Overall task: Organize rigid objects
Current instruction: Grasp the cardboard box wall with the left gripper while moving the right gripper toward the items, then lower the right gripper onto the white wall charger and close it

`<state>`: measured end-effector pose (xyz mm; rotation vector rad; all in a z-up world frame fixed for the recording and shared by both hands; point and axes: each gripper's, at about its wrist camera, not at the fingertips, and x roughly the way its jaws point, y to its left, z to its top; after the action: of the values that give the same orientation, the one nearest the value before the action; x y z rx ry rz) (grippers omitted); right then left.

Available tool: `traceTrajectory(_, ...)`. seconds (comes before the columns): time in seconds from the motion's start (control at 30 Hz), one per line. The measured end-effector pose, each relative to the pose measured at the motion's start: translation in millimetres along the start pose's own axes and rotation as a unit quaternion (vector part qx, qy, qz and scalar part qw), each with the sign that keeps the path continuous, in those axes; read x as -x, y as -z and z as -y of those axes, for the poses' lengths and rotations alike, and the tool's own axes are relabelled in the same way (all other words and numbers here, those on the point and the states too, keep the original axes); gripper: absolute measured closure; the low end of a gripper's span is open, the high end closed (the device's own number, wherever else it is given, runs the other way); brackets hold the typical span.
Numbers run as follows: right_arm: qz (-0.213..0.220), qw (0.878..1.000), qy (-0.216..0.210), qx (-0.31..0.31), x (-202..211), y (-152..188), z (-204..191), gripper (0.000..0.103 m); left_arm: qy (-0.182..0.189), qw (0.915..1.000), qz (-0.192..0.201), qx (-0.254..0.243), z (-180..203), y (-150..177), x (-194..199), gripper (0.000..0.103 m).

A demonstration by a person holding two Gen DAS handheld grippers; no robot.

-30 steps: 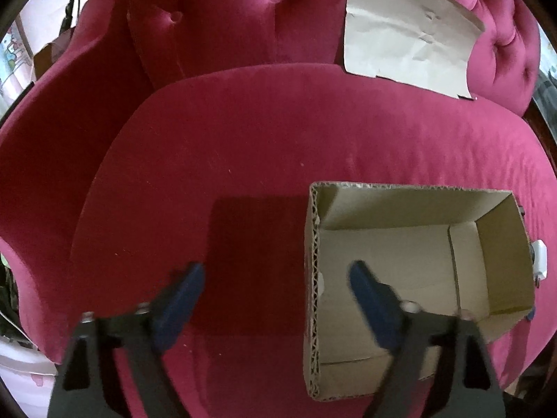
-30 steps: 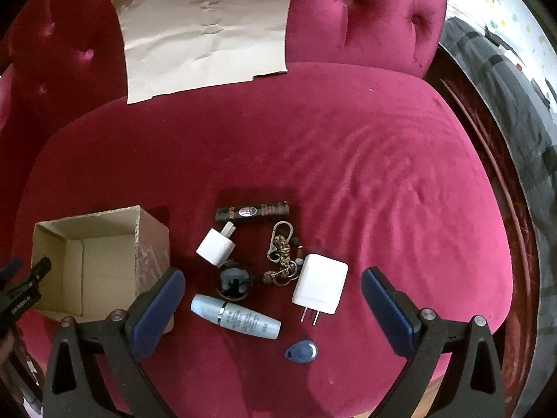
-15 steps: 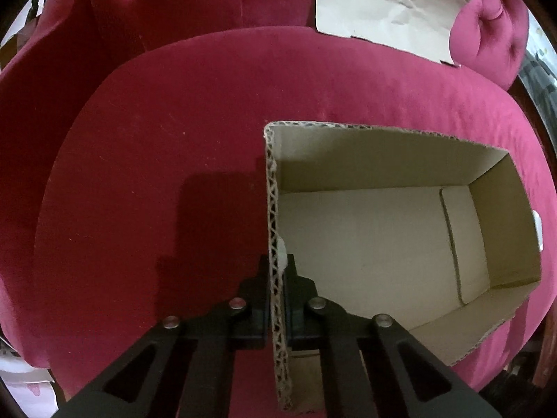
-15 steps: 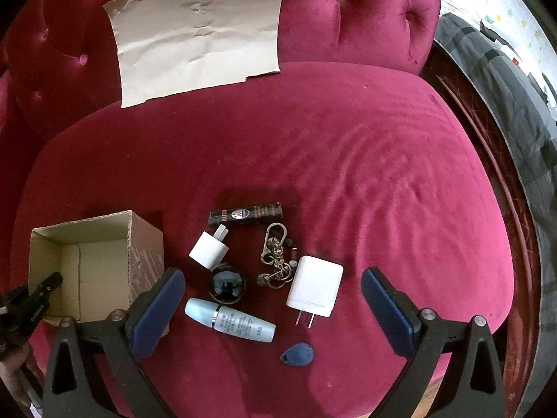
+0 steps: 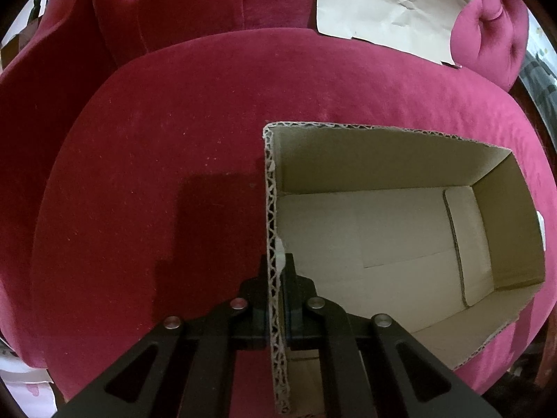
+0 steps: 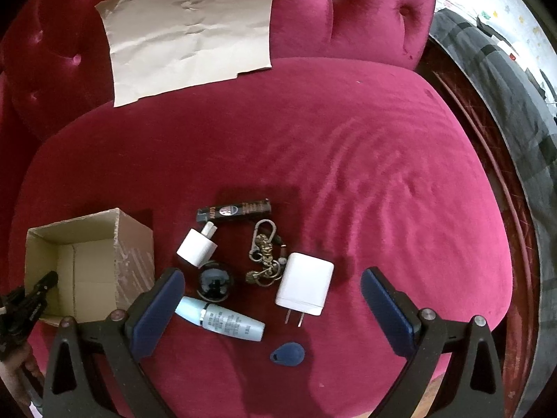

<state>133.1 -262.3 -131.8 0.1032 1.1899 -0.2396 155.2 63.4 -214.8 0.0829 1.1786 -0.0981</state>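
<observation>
An open, empty cardboard box point(image 5: 383, 230) point(image 6: 132, 264) sits on the crimson velvet seat. My left gripper point(image 5: 276, 271) point(image 6: 41, 287) is shut on the box's left wall, one finger inside and one outside. My right gripper point(image 6: 271, 299) hovers open above a cluster of small items: a dark tube point(image 6: 234, 210), a small white plug point(image 6: 197, 250), a black ball point(image 6: 215, 285), a keychain point(image 6: 265, 257), a large white charger point(image 6: 304, 285), a pale blue bottle point(image 6: 222, 319) and a blue key fob point(image 6: 288, 351). Nothing sits between its pads.
A creased sheet of brown paper point(image 6: 189, 31) point(image 5: 390, 10) leans on the tufted chair back point(image 6: 348, 10). The seat's right edge drops to a dark wooden rim point(image 6: 487, 146) with grey cloth point(image 6: 487, 69) beyond. Bare cushion point(image 6: 313, 132) stretches behind the items.
My left gripper went from open astride the box's left wall to shut on it, sinking a little closer. The right gripper stayed open and hardly moved.
</observation>
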Motion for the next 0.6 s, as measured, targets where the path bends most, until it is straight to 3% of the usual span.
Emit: traceTrajectory(0.6, -0.038, 0.998, 0.042, 0.001, -42.2, 7.1, 23.3, 0.000, -0.006, 1.0000, 0.003, -0.001, 6.9, -2.3, -3.2, 0.098)
